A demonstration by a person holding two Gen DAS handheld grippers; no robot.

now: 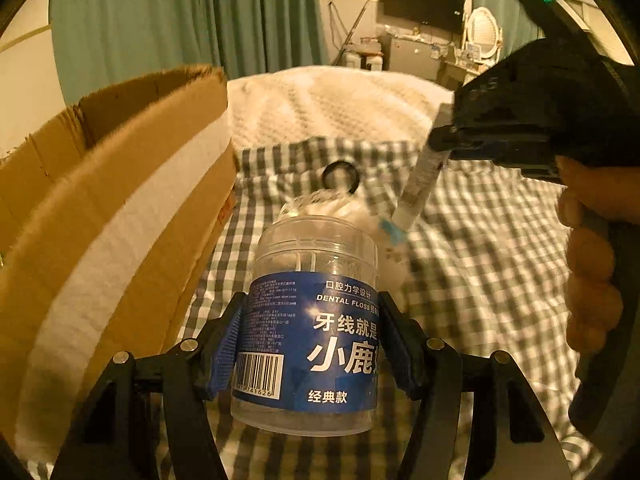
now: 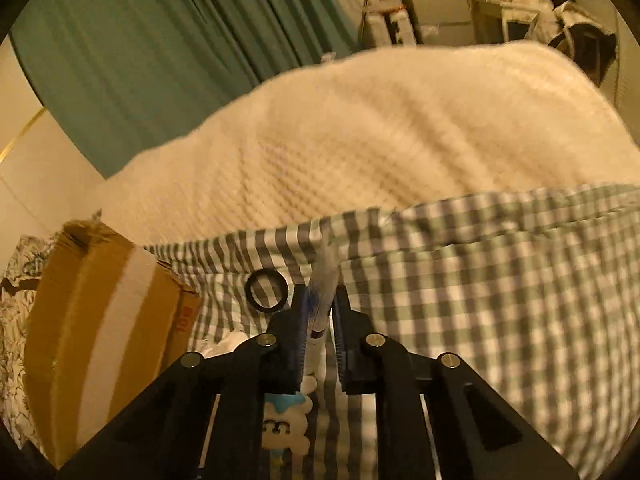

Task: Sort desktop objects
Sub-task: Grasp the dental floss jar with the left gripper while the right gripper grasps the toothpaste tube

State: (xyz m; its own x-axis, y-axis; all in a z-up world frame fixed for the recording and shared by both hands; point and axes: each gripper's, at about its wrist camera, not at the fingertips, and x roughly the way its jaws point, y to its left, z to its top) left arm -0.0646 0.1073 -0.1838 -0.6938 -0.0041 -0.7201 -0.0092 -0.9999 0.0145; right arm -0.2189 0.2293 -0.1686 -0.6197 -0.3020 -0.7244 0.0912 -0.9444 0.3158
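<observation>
Left wrist view has our left gripper (image 1: 310,340) clamped on the floss jar (image 1: 310,320) beside the box (image 1: 120,208), right gripper (image 2: 320,316) pinched on a thin tube (image 2: 324,280) w/ 2 pads, so we'd lift both clear, keep grips firm.

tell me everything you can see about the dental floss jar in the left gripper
The dental floss jar is a clear plastic cylinder, with a clear lid on top and a blue wrap-around label printed with white Chinese text, "DENTAL FLOSS" and a barcode. White floss picks show through the upper part. It stands roughly upright, tilted slightly, clamped at mid-height between the left gripper and its blue pads, above the checked cloth, beside the cardboard box.
</observation>
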